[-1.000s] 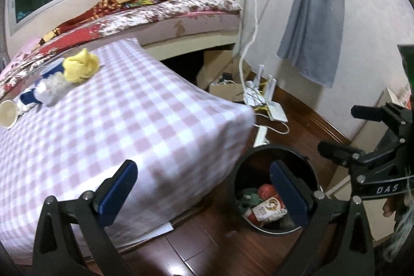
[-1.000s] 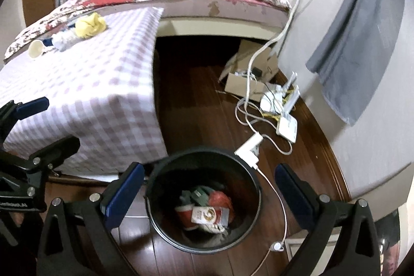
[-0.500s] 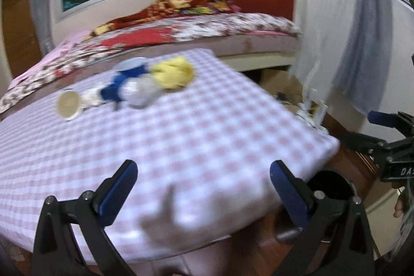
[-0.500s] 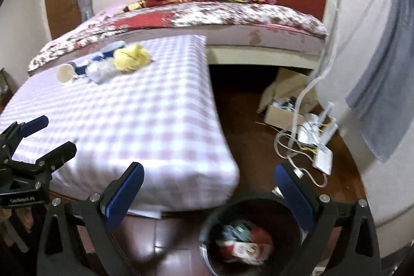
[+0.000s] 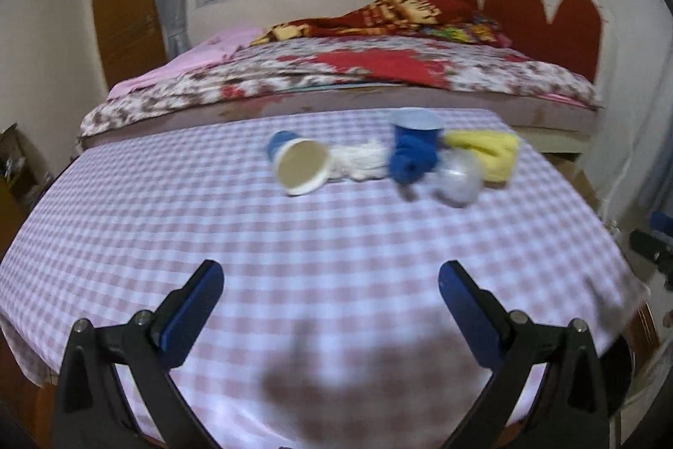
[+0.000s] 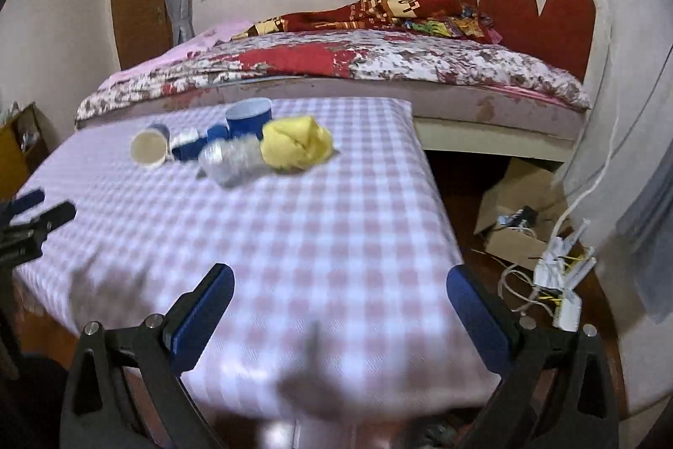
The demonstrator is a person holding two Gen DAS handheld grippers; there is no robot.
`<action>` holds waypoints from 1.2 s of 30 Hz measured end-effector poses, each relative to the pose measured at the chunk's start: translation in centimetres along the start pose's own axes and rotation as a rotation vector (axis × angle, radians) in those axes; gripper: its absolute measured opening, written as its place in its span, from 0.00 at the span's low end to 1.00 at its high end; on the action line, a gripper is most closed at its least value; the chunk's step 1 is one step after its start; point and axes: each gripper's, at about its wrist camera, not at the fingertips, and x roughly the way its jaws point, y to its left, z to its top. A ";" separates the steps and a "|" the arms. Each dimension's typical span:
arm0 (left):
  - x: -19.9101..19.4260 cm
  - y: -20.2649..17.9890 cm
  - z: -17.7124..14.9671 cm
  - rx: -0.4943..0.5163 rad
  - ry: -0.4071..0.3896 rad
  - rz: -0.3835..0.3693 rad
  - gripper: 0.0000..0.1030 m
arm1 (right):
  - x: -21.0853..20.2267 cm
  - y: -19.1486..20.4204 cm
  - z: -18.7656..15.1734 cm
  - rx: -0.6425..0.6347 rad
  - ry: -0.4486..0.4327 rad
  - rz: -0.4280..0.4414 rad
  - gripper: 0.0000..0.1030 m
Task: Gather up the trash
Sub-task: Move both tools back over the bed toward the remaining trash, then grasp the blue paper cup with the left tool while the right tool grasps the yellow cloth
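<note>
A cluster of trash lies at the far side of the checked table: a tipped white paper cup, a white crumpled wad, a blue cup with a blue wad before it, a clear plastic cup and a yellow crumpled piece. The right wrist view shows the paper cup, blue cup, clear cup and yellow piece. My left gripper and right gripper are open and empty above the table's near part.
A bed with a floral cover stands behind the table. A cardboard box, cables and white routers lie on the wooden floor at the right. The black bin's rim shows at the table's right corner.
Both grippers have swung up and left, from over the black bin on the floor to over the table. The trash cluster is now ahead and closer. Both stay open.
</note>
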 end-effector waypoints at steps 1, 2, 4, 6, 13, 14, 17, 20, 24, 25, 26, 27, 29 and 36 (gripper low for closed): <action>0.9 1.0 0.2 -0.019 0.016 -0.028 0.99 | 0.7 0.4 0.5 0.001 0.000 0.009 0.99; 1.5 1.3 0.4 -0.030 0.024 -0.041 0.98 | 1.7 0.9 1.2 -0.006 0.014 0.017 0.99; 3.5 2.4 0.9 -0.056 0.051 -0.039 0.84 | 3.5 1.6 2.4 -0.011 0.042 0.006 0.99; 5.3 3.0 1.3 -0.079 0.076 -0.053 0.77 | 5.1 1.9 3.6 -0.001 0.055 0.007 0.99; 10.5 4.0 3.7 -0.126 0.065 -0.036 0.77 | 11.0 3.1 7.7 -0.012 0.069 0.045 0.98; 11.0 4.1 4.1 -0.128 0.067 -0.036 0.75 | 11.6 3.2 8.0 -0.016 0.075 0.051 0.97; 13.7 4.7 5.4 -0.144 0.083 -0.020 0.70 | 14.1 3.5 8.8 -0.012 0.098 0.069 0.91; 15.3 5.5 6.1 -0.182 0.095 -0.027 0.67 | 16.5 3.5 9.5 0.010 0.129 0.089 0.85; 17.3 5.7 6.7 -0.183 0.117 -0.033 0.63 | 19.1 3.1 9.6 0.039 0.182 0.103 0.70; 17.7 5.7 6.8 -0.176 0.122 -0.035 0.58 | 19.7 2.9 9.6 0.051 0.197 0.115 0.68; 18.1 5.7 6.9 -0.170 0.127 -0.033 0.56 | 20.2 2.8 9.5 0.057 0.207 0.119 0.65; 18.5 5.7 6.9 -0.165 0.137 -0.031 0.52 | 20.6 2.7 9.3 0.062 0.218 0.126 0.63; 19.3 5.8 7.0 -0.171 0.165 -0.054 0.35 | 20.9 2.7 9.2 0.056 0.215 0.125 0.49; 17.8 6.0 6.9 -0.145 0.131 -0.085 0.05 | 19.3 2.8 9.3 0.019 0.183 0.142 0.29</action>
